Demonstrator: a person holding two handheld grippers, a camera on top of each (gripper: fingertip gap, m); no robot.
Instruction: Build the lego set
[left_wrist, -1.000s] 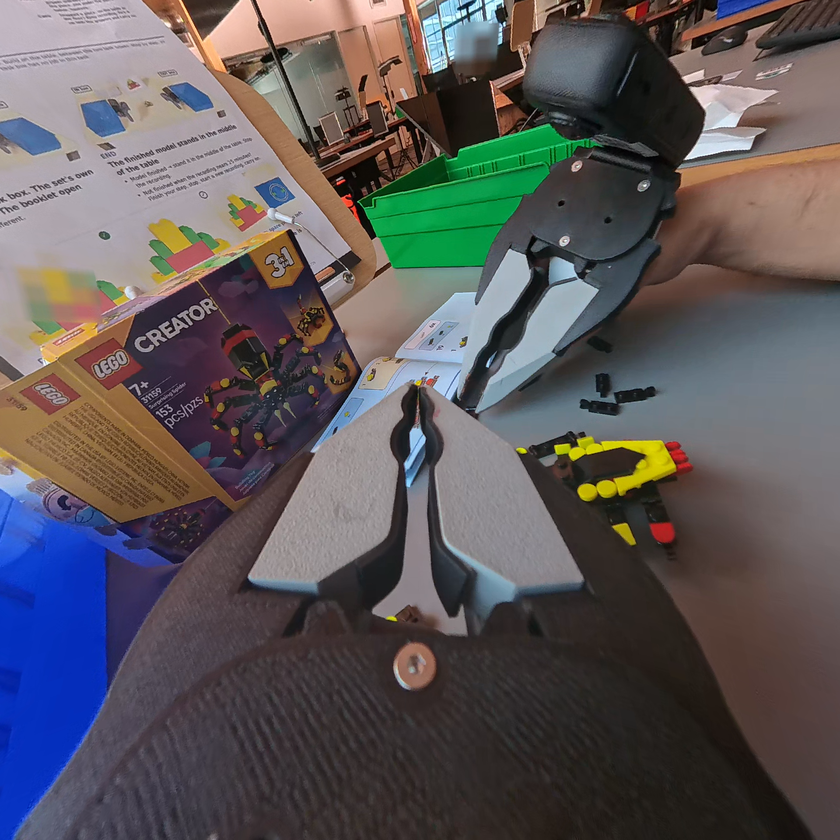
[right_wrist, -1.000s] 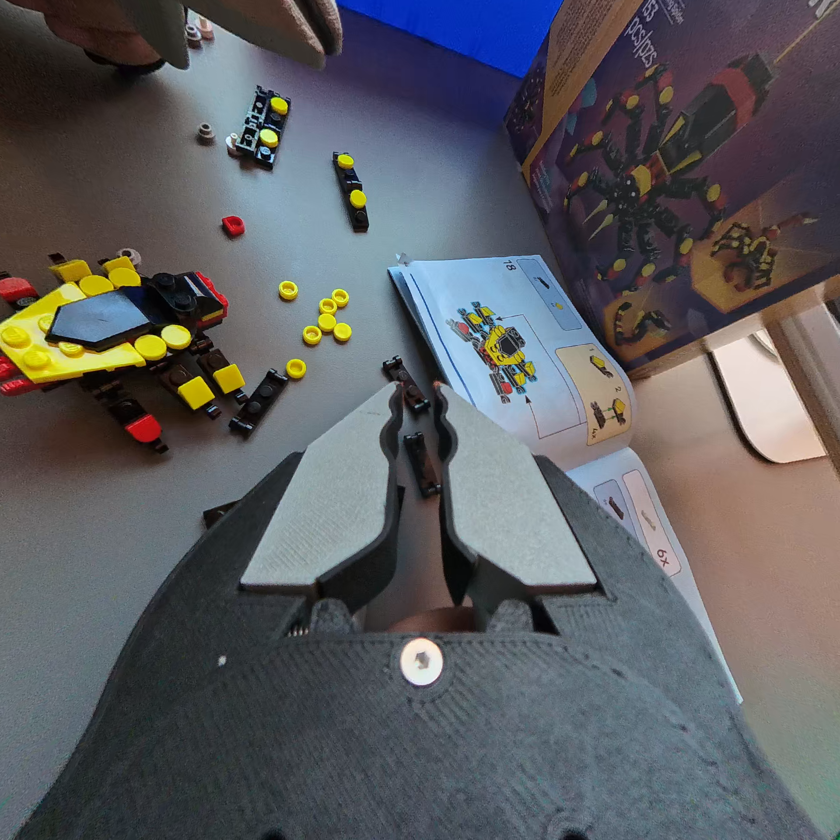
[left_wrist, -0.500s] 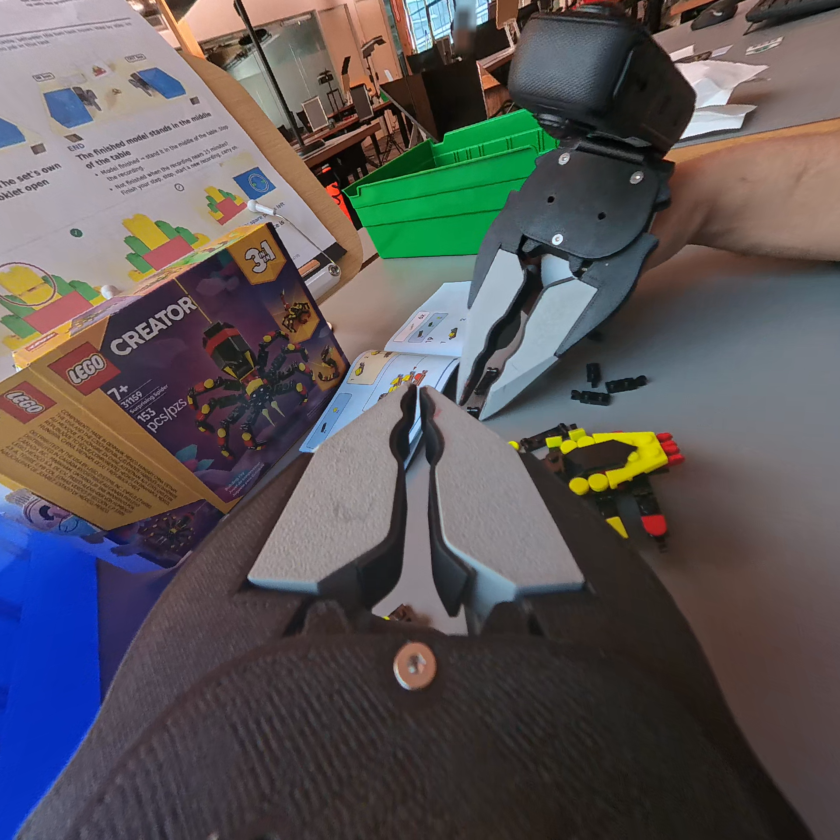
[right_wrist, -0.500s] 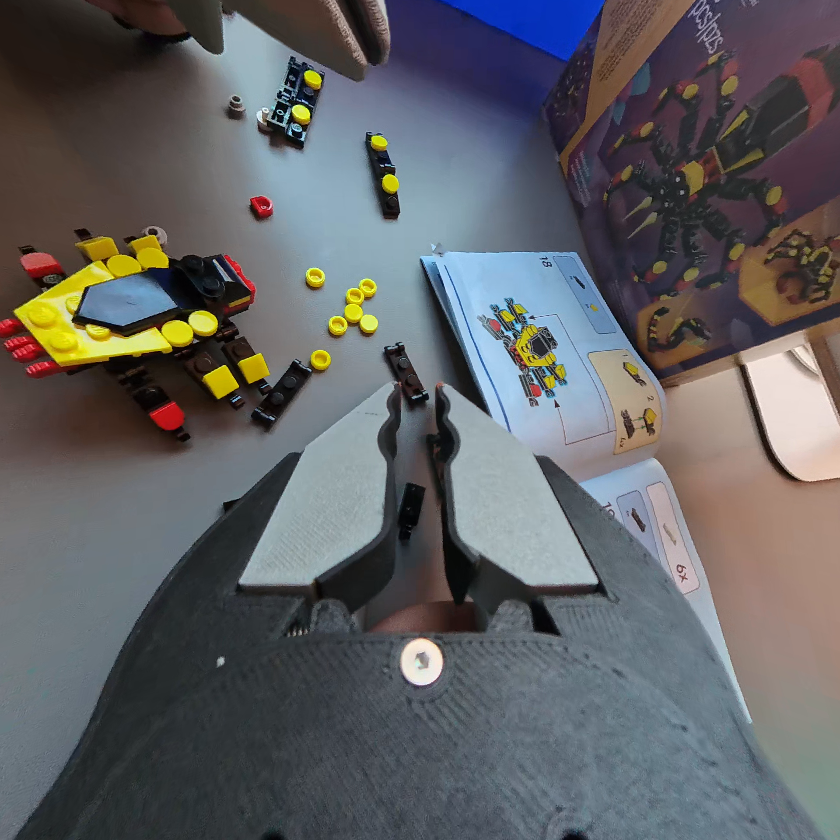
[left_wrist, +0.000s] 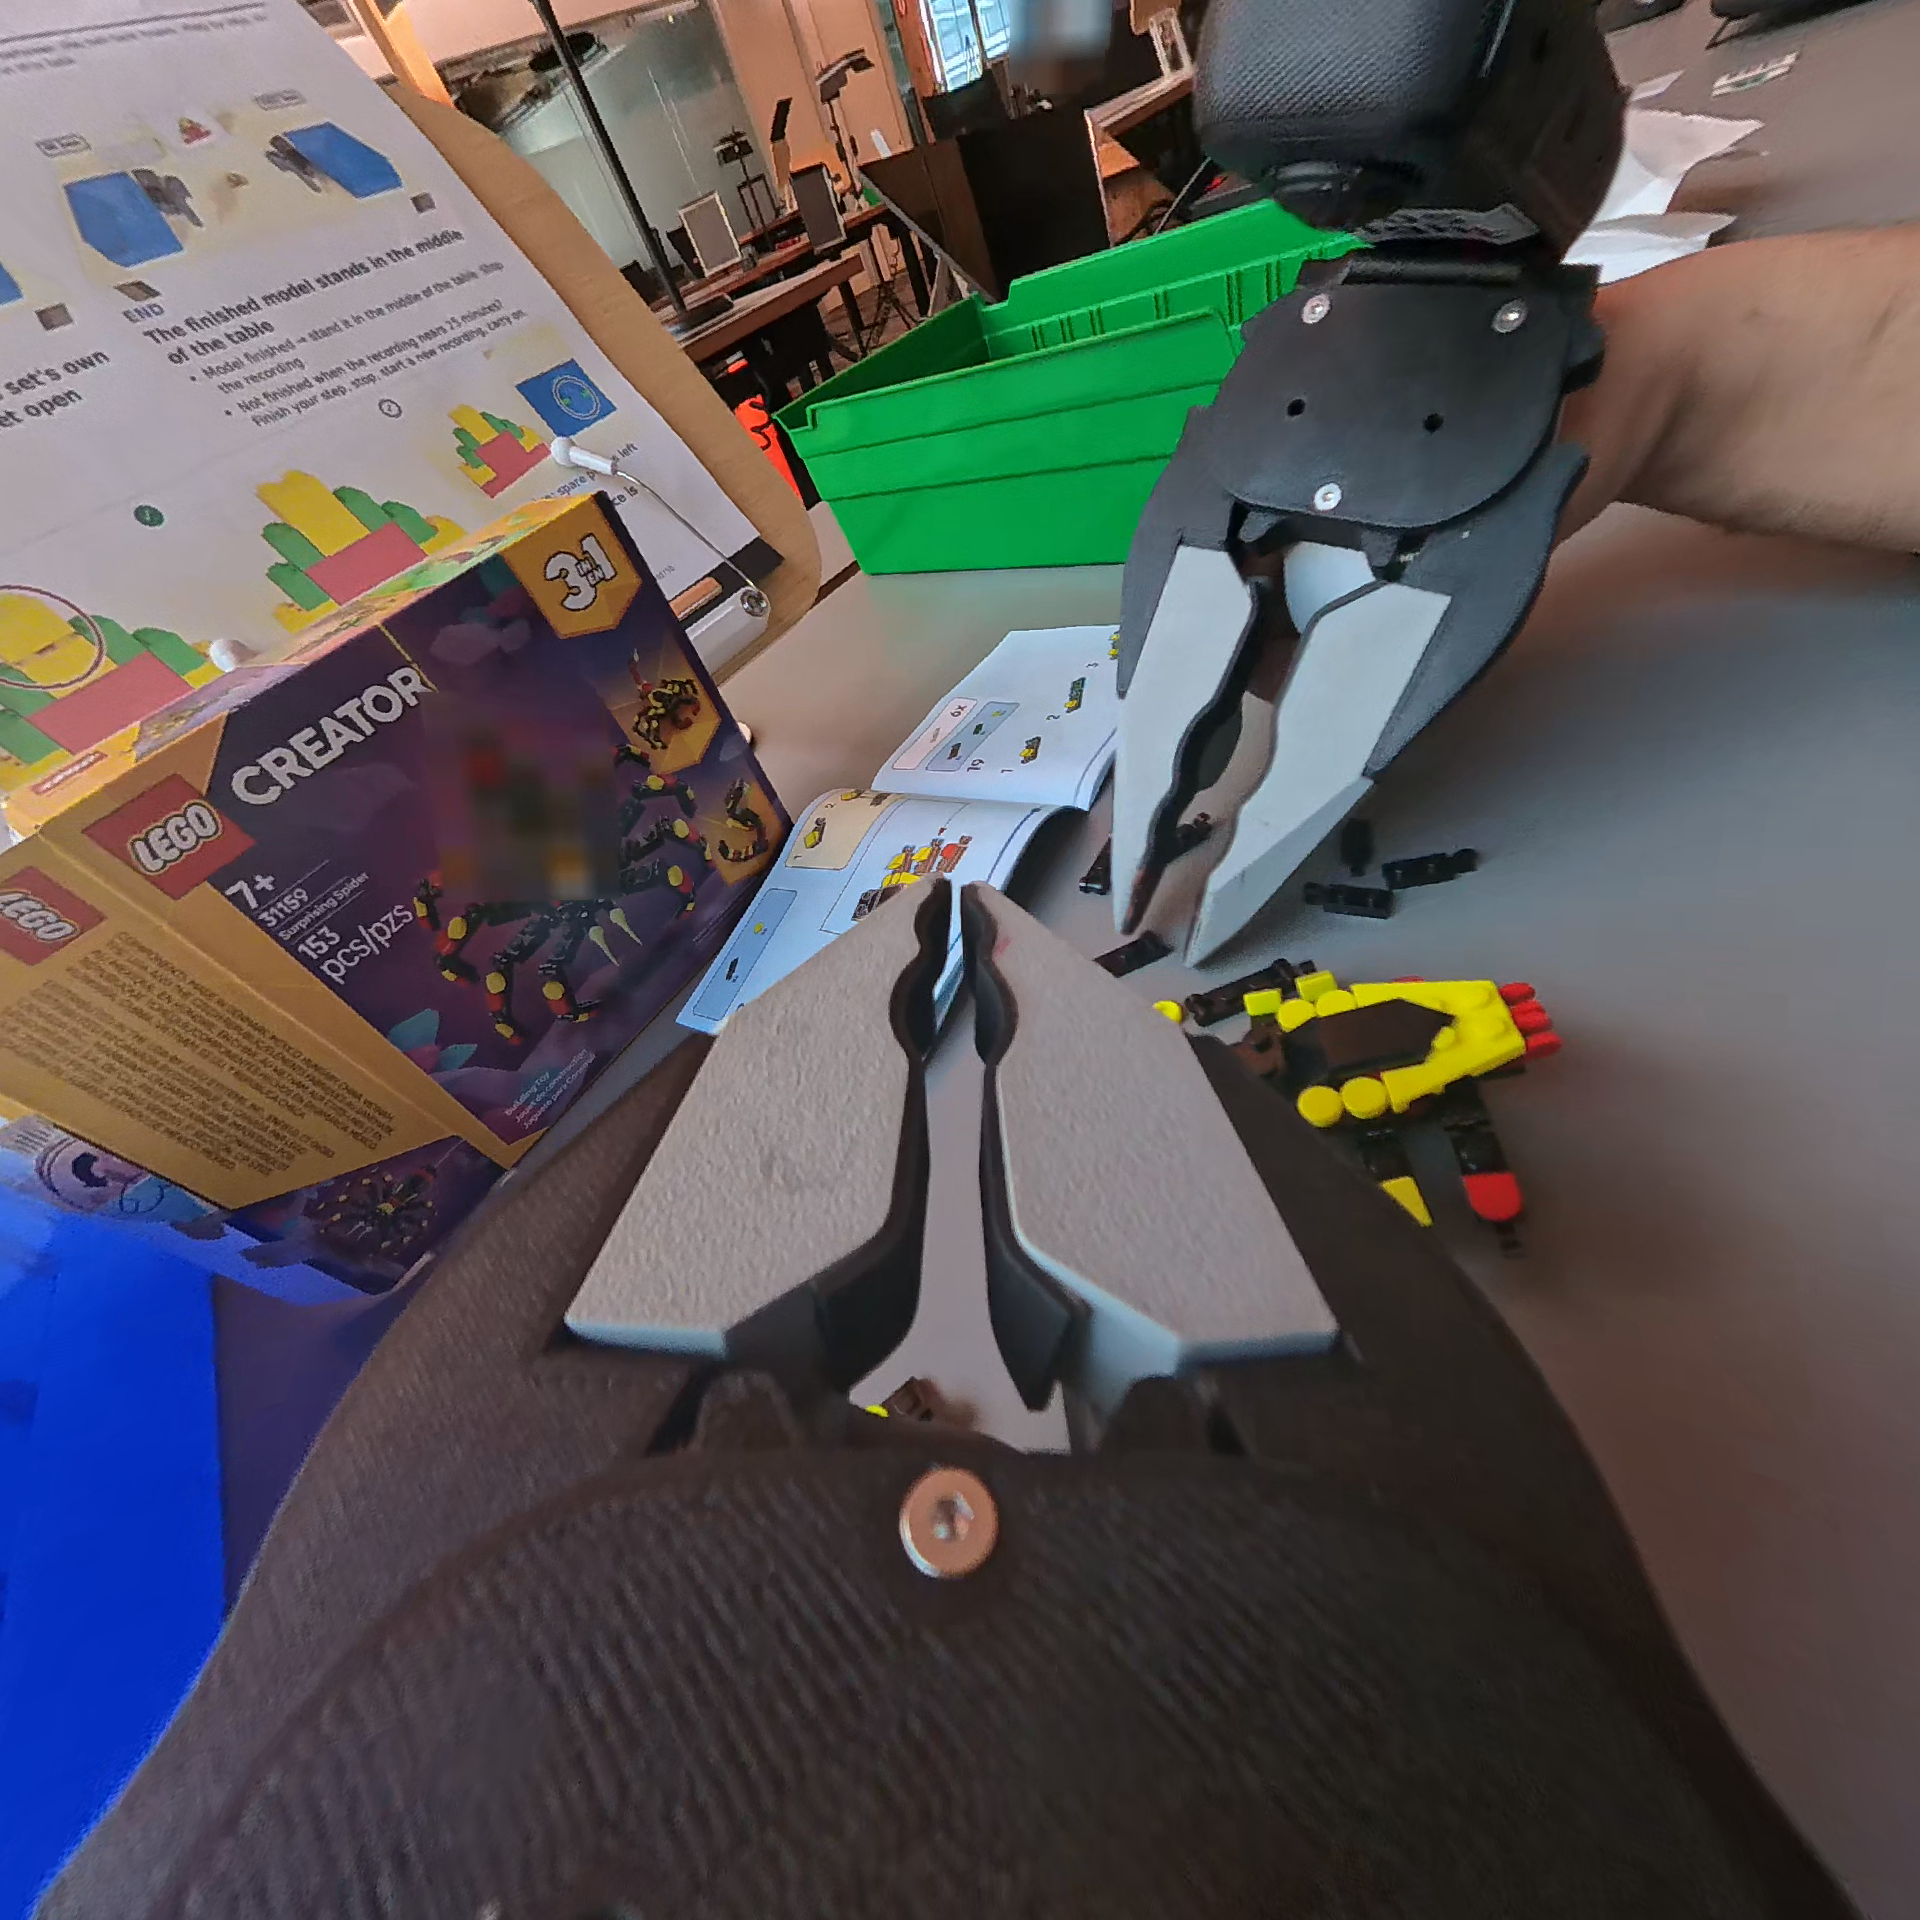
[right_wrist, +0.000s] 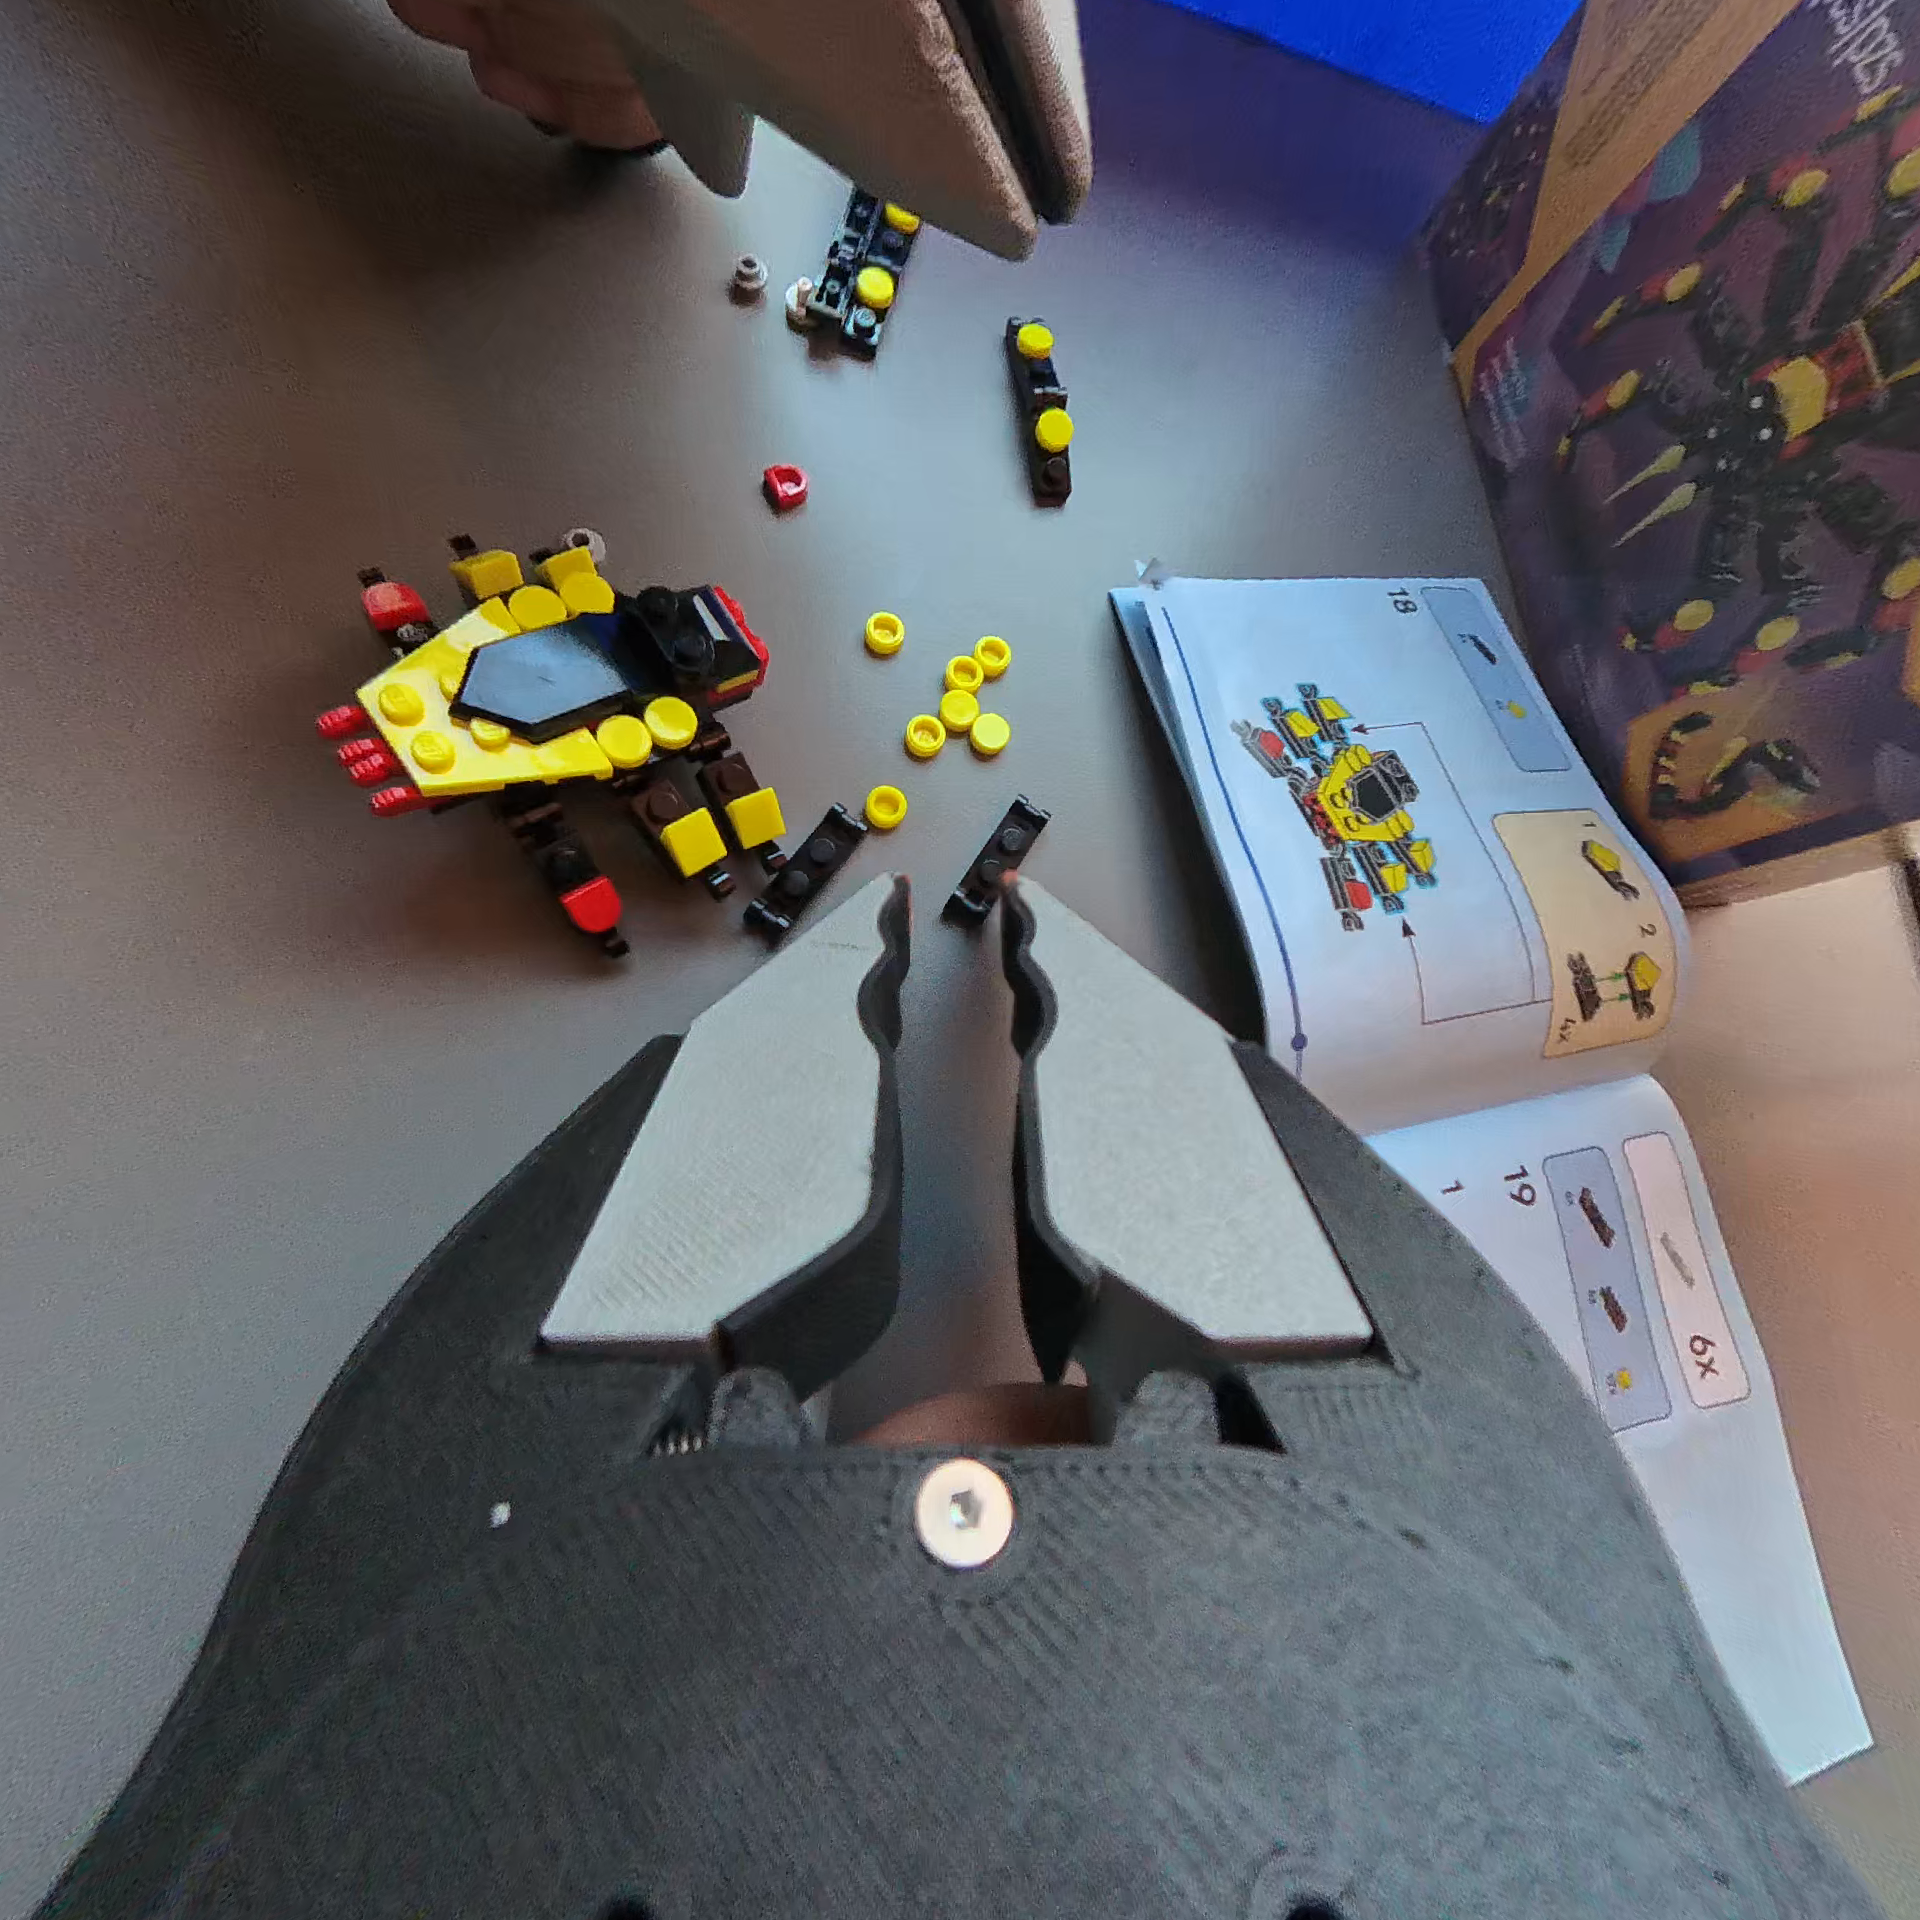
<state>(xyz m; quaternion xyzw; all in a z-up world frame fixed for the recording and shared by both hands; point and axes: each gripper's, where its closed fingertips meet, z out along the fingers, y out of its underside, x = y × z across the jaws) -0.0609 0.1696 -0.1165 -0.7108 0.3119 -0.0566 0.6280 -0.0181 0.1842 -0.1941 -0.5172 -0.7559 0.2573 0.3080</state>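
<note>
Yellow spider model (right_wrist: 551, 707) lies on the grey table (right_wrist: 208, 1039); right gripper (right_wrist: 951, 894) is a little open, empty, tips near a black piece (right_wrist: 997, 857); left gripper (left_wrist: 956, 899) nearly closed, empty; booklet (right_wrist: 1455, 831) and box (left_wrist: 395, 831) sit beside.

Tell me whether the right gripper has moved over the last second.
Yes. The right gripper has drawn back from the open booklet toward the yellow model, and its fingers now stand wider apart, with nothing between them.

A half-built yellow-and-black model (right_wrist: 561, 707) with red tips lies flat on the bench (right_wrist: 208, 1039). Round yellow studs (right_wrist: 961, 707) and black plates (right_wrist: 997, 860) lie scattered beside it.
</note>
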